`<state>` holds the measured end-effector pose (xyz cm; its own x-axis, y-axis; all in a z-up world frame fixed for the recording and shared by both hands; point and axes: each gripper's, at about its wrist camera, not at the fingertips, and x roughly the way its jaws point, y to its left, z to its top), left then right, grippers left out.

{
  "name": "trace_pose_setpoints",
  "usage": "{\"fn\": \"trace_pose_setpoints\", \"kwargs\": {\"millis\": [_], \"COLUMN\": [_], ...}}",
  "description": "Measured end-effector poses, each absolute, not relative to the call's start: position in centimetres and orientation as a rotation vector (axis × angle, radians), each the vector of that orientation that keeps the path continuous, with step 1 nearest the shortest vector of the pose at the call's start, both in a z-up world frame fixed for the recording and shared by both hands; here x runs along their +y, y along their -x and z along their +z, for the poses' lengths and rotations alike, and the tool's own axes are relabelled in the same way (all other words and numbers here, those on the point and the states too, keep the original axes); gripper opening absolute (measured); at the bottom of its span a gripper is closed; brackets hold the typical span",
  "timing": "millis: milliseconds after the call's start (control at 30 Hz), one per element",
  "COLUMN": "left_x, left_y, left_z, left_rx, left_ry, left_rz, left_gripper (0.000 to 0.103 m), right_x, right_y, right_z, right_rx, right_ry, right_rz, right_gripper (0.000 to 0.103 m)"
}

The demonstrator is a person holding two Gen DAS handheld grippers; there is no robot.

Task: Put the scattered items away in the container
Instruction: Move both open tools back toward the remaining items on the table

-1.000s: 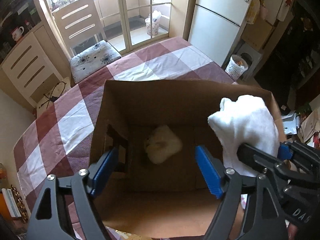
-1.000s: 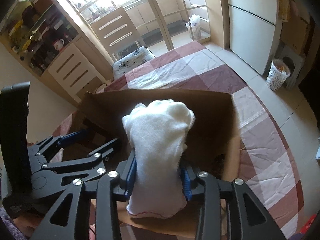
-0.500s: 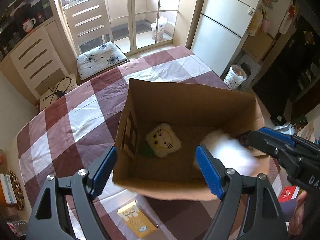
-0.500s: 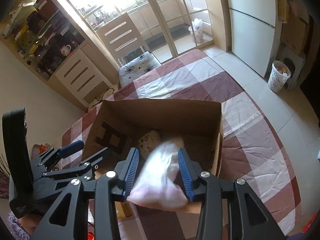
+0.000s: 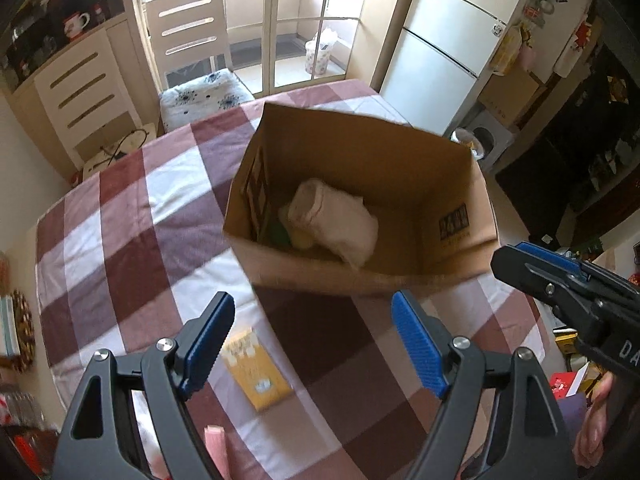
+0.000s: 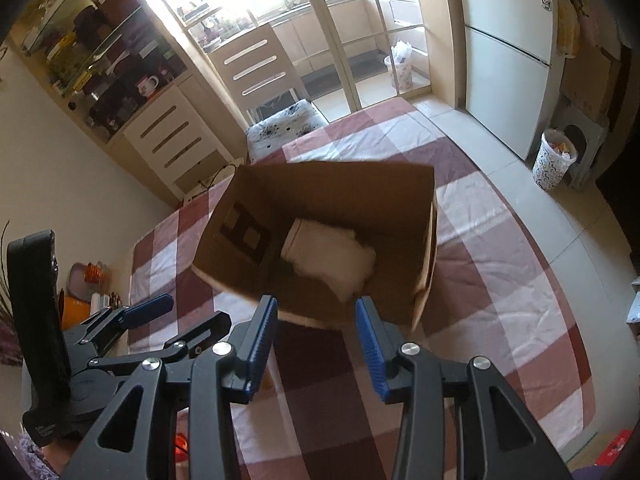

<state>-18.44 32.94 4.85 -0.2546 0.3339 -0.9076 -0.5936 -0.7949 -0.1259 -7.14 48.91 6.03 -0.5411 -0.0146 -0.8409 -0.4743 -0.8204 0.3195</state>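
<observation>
The checked worktop [image 5: 132,240] carried an open cardboard box [image 5: 400,168] near its far edge. Inside lay a white cloth [image 5: 340,224]. A yellow packet [image 5: 256,368] lay toward the near edge. The left hand-held gripper [image 5: 312,340] gaped wide, empty; the right hand-held gripper [image 6: 316,340] stood partly open, empty.

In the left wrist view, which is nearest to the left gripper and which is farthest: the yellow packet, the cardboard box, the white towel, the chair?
From the left gripper:
1. Yellow packet, on the tablecloth just beyond the left finger.
2. Cardboard box, its near wall ahead of the fingers.
3. White towel, lying inside the box.
4. Chair, beyond the table's far edge.
</observation>
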Motion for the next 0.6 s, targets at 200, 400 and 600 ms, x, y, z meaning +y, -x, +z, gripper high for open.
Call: {"fn": "trace_pose_setpoints", "kwargs": {"millis": [200, 400, 600], "left_x": [30.5, 28.4, 26.1], "left_y": [15.4, 13.1, 10.5], "left_z": [4.8, 5.6, 6.7], "left_rx": [0.294, 0.265, 0.230], "left_ry": [1.447, 1.449, 1.452], "left_rz": [2.094, 2.118, 2.155], "left_gripper": [0.082, 0.082, 0.082], "right_x": [46.0, 43.4, 41.2], "right_y": [4.7, 2.9, 1.5], "right_z": [6.3, 6.9, 7.0], "right_rx": [0.710, 0.643, 0.582], "right_ry": [1.372, 1.390, 1.415], "right_rz": [2.438, 2.462, 2.485], "right_gripper": [0.042, 0.042, 0.042]}}
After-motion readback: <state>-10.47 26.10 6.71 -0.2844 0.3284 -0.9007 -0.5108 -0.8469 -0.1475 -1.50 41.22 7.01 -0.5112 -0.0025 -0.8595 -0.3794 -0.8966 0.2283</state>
